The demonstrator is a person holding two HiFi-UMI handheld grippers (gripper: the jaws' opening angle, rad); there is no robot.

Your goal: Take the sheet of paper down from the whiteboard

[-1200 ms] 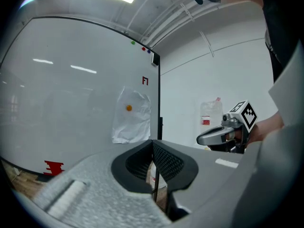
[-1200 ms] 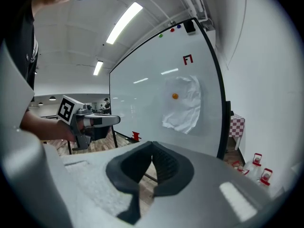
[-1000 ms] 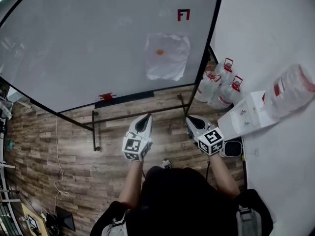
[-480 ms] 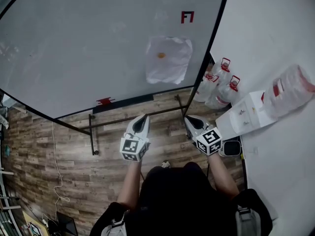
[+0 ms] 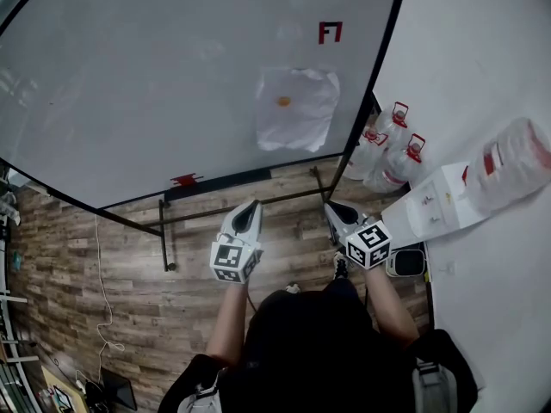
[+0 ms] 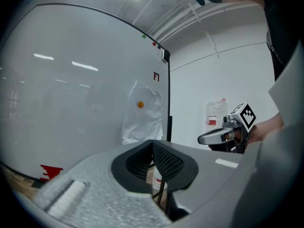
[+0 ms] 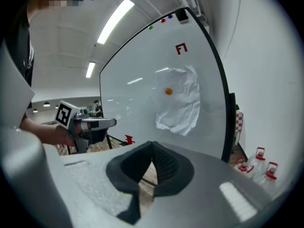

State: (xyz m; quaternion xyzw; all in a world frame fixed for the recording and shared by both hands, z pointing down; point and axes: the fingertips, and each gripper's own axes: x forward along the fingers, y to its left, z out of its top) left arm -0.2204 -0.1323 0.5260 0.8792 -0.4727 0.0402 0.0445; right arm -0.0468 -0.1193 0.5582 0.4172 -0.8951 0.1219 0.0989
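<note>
A crumpled white sheet of paper (image 5: 295, 107) hangs on the whiteboard (image 5: 155, 84), pinned by a small orange magnet (image 5: 283, 101). In the gripper views the paper (image 6: 141, 112) (image 7: 179, 99) shows ahead, well beyond the jaws. My left gripper (image 5: 250, 211) is held over the floor below the board, shut and empty. My right gripper (image 5: 331, 208) is beside it to the right, also shut with nothing in it. Each gripper shows in the other's view: the right gripper (image 6: 209, 137) and the left gripper (image 7: 105, 123).
The whiteboard stands on a black frame (image 5: 164, 231) over a wood floor. Several clear jugs with red caps (image 5: 387, 144) sit by the white wall at right. A white dispenser with a large bottle (image 5: 508, 166) is further right. A red mark (image 5: 330, 32) is above the paper.
Both grippers have shifted slightly toward the whiteboard, and the paper sits a little more to the right in the head view. The jaws stay shut.
</note>
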